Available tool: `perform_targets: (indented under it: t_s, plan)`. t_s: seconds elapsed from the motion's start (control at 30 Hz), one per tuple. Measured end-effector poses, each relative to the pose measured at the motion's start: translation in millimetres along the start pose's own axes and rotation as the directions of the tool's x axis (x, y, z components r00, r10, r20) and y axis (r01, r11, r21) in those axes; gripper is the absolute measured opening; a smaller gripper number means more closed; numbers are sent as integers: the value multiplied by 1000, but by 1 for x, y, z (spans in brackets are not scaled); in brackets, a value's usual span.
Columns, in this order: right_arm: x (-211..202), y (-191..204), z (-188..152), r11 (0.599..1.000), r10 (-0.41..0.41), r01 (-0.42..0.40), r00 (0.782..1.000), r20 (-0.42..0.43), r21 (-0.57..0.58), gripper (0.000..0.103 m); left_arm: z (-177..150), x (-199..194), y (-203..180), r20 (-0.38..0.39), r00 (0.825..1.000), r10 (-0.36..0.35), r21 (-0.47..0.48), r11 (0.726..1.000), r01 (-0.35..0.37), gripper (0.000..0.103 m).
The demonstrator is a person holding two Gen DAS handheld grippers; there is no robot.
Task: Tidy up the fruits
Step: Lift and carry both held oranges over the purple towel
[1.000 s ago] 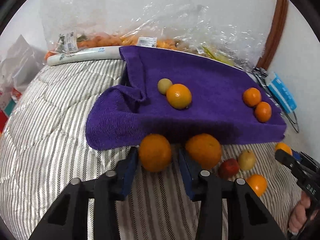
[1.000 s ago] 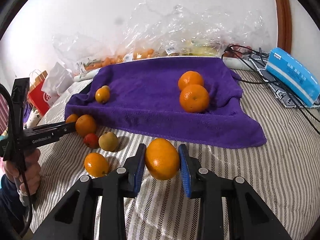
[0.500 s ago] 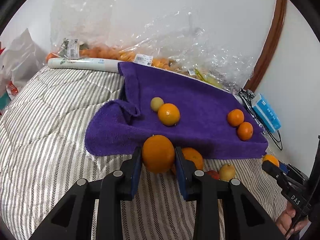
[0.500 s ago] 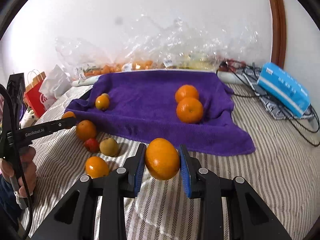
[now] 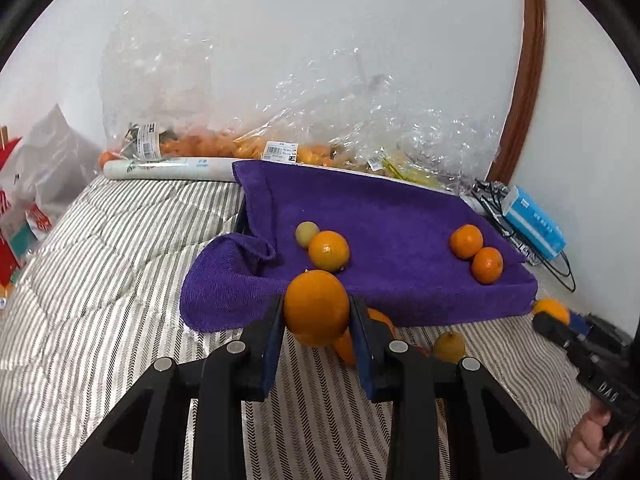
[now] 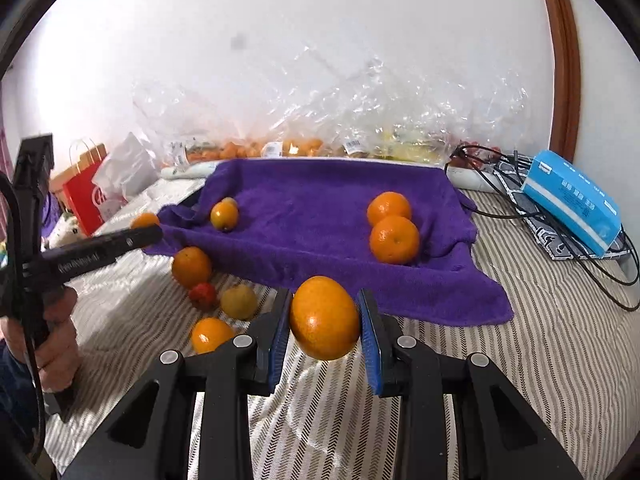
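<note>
My left gripper is shut on an orange, held above the striped bed in front of the purple towel. My right gripper is shut on another orange, lifted near the towel's front edge. On the towel lie two oranges at the right, and an orange with a small yellow-green fruit at the left. Loose on the bed lie an orange, a red fruit, a yellow-green fruit and another orange.
Clear plastic bags of fruit lie against the wall behind the towel. A blue box and black cables are at the right. A red paper bag stands left of the bed. The striped quilt covers the bed.
My left gripper closed on an orange and lifted it off the bed. My right gripper rose with its orange. Both views pulled up and back from the towel.
</note>
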State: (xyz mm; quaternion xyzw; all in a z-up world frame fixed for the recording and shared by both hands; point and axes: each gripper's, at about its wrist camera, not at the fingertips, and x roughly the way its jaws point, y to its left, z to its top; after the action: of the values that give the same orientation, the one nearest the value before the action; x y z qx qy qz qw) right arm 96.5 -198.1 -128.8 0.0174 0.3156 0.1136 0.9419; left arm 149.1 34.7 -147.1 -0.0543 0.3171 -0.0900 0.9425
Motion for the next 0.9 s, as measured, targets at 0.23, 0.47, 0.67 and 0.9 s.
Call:
perform_targets:
  t_s: [0.23,0.47,0.67,0.9]
  plan:
    - [-8,9,36,999,3,0,998,57,-46,33,30,-7,0,43,999,17,6,1000,-17,30]
    - [10,11,87,999,23,-19,995,96,-43,32,64,13,10,78,996,53,-21,998,-52,30]
    - [49,3,94,999,34,-33,996,87,-3,33,52,34,21,63,995,73,-35,997,-71,30]
    - [77,-16,73,1000,2,-1,1000,-11,25,33,44,48,16,8,997,74,-6,997,-74,30]
